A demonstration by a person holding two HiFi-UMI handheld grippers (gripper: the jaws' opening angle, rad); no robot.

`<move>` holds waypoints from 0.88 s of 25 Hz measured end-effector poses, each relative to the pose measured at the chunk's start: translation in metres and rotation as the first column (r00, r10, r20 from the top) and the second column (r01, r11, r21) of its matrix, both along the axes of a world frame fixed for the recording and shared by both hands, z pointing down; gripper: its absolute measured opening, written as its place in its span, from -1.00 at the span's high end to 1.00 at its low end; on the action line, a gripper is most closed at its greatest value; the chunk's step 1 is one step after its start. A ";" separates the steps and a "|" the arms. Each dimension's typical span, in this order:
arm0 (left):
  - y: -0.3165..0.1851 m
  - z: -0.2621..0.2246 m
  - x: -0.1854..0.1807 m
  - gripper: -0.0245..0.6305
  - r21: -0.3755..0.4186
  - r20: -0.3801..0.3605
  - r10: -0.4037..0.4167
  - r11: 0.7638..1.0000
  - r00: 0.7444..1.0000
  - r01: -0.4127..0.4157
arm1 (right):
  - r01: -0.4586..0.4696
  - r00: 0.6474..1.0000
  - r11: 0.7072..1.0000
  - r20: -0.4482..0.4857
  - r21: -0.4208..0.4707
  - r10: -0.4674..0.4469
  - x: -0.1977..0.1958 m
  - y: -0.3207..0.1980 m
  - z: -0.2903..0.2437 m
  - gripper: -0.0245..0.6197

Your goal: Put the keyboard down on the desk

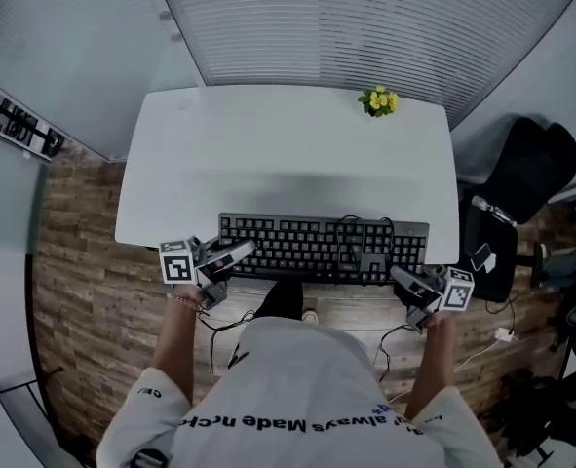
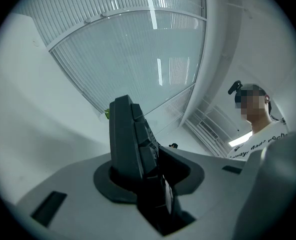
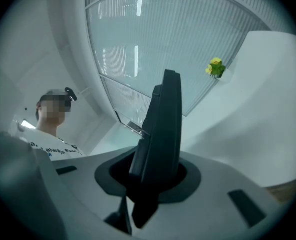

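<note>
A black keyboard [image 1: 307, 245] lies level over the near edge of the white desk [image 1: 288, 149], with a coiled cable [image 1: 352, 244] lying on its keys. My left gripper [image 1: 231, 255] is shut on its left end and my right gripper [image 1: 405, 280] is shut on its right end. In the left gripper view the keyboard [image 2: 130, 139] stands end-on, clamped in the left gripper [image 2: 137, 179]. The right gripper view shows the keyboard's [image 3: 163, 129] other end clamped the same way in the right gripper [image 3: 155, 179]. Whether the keyboard touches the desk I cannot tell.
A small pot of yellow flowers [image 1: 378, 100] stands at the desk's far right edge. A black chair [image 1: 526, 169] is beyond the desk's right side, with cables and small items on the wooden floor [image 1: 83, 281] near it. A ribbed wall [image 1: 365, 22] rises behind the desk.
</note>
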State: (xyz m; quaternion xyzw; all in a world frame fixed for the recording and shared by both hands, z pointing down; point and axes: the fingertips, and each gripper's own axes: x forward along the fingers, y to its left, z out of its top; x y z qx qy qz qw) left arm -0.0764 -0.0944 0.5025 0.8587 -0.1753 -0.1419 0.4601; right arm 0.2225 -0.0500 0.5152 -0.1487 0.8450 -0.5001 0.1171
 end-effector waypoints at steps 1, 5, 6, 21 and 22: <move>-0.007 -0.001 -0.002 0.51 0.000 0.000 0.001 1.000 1.000 -0.001 | -0.001 1.000 1.000 -0.001 0.000 0.001 -0.002 -0.006 -0.001 0.58; -0.034 -0.002 -0.008 0.51 -0.001 0.006 0.006 1.000 1.000 -0.006 | -0.007 1.000 1.000 0.001 -0.007 0.007 -0.009 -0.031 -0.002 0.58; -0.040 -0.001 -0.009 0.51 -0.002 0.006 0.007 1.000 1.000 -0.007 | -0.008 1.000 1.000 0.001 -0.010 0.008 -0.010 -0.037 -0.001 0.58; -0.139 0.018 -0.043 0.51 -0.043 -0.002 0.008 0.999 1.000 -0.008 | -0.013 1.000 0.999 -0.028 -0.040 0.012 -0.045 -0.136 0.011 0.57; -0.137 0.017 -0.042 0.51 -0.040 -0.003 0.009 0.999 1.000 -0.009 | -0.015 0.999 0.999 -0.029 -0.036 0.014 -0.045 -0.133 0.009 0.57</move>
